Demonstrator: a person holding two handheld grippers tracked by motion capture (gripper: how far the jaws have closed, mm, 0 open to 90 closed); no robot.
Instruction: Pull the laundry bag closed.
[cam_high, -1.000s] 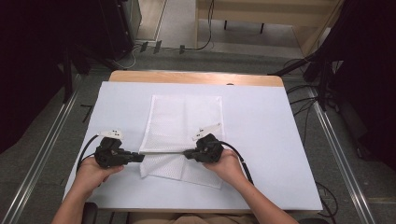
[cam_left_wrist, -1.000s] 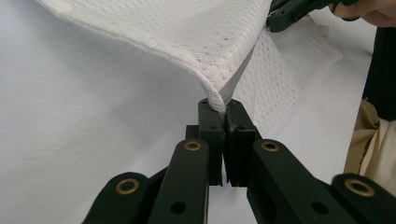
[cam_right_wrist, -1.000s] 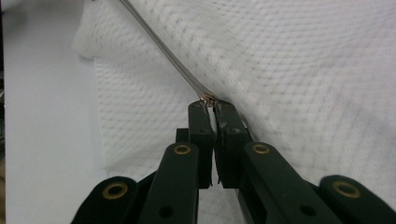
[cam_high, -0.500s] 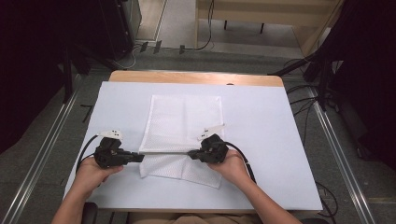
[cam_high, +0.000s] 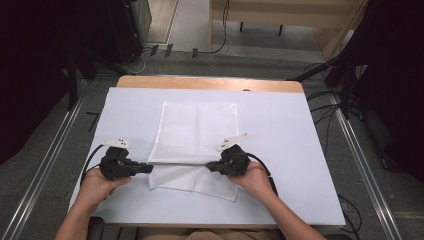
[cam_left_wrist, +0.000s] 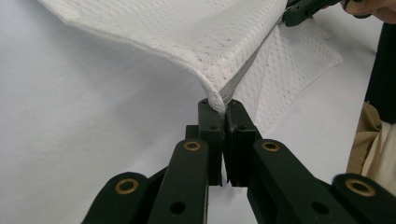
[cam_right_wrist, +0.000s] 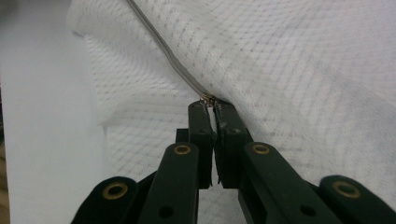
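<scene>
A white mesh cloth (cam_high: 197, 125) lies spread on the white table cover (cam_high: 295, 150), and its near part is folded over a lower layer (cam_high: 200, 182). My left gripper (cam_high: 150, 168) is shut on the folded edge's left corner; the corner (cam_left_wrist: 218, 100) is pinched between its jaws. My right gripper (cam_high: 211, 166) is shut on the same edge's right end, gripping the layered hem (cam_right_wrist: 209, 99). The edge runs taut and slightly lifted between the two. The right gripper's tip (cam_left_wrist: 303, 9) appears far off in the left gripper view.
The table's wooden far edge (cam_high: 210, 82) borders the white cover. Metal rails (cam_high: 45, 165) run along both sides on the floor, with cables (cam_high: 220, 45) beyond the table. Bare cover lies left and right of the cloth. The person's trouser leg (cam_left_wrist: 373, 144) is near the front edge.
The right gripper has shifted a little to the right, drawing the held edge straighter. The left gripper has stayed put.
</scene>
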